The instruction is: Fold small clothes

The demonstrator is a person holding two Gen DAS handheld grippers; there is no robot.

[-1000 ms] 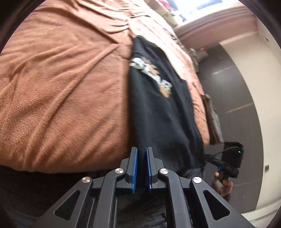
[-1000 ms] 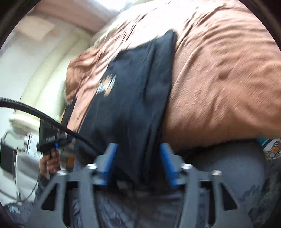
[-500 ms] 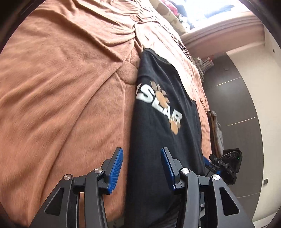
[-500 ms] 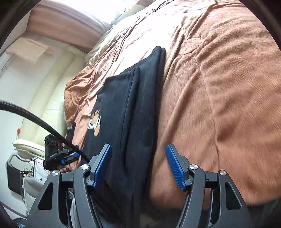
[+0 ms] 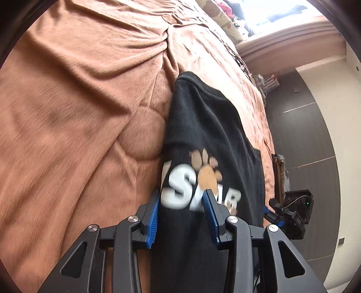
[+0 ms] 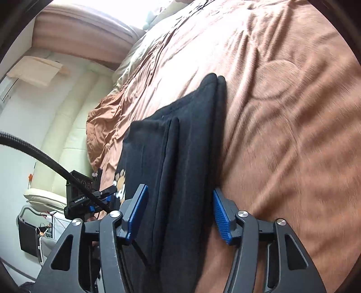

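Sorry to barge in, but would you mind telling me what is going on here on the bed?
A person with tongs in each hand is folding a black T-shirt on a brown blanket. The shirt lies in a long folded strip, its paw-print logo facing up. The left tongs and the right tongs each straddle one long edge of the strip, jaws apart, with cloth between the pads but not pinched. Both pairs have just been closing, probably to grip for the next fold.

Rumpled brown blanket (image 5: 74,108) covered the bed, w/ a round stitched patch (image 6: 276,78). Cream padded headboard (image 6: 67,139) & bright window (image 5: 277,13) in bkgd. Dark wall panels (image 5: 306,135) beyond.
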